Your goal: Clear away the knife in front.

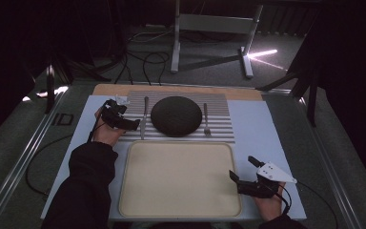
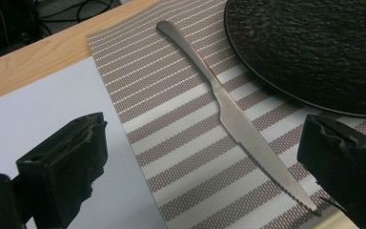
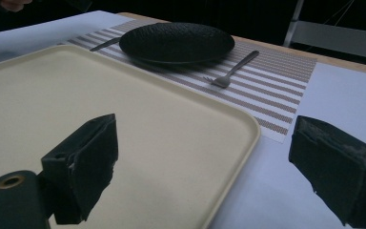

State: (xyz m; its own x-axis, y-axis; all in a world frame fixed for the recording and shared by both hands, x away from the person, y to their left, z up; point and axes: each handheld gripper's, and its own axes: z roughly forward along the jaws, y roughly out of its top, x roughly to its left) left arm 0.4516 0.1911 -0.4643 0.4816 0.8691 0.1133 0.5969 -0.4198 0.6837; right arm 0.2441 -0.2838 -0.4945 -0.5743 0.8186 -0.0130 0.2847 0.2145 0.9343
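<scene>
I had the left gripper up at the placemat's left edge, jaws wide apart and holding nothing, lined up on the knife. The knife lay flat on the striped placemat just left of the black plate, handle pointing away from me, serrated tip close to the tray's far rim. In the left gripper view the blade ran between the two jaws, not yet touched. I read it as the approach step, grasp not begun. Next move would call for dropping low, straddling the thin blade or the handle and closing square, since flat steel on woven mat gives little to bite. The right gripper was parked at the tray's right edge, also wide and empty, hovering over the desk. The fork lay untouched right of the plate.
</scene>
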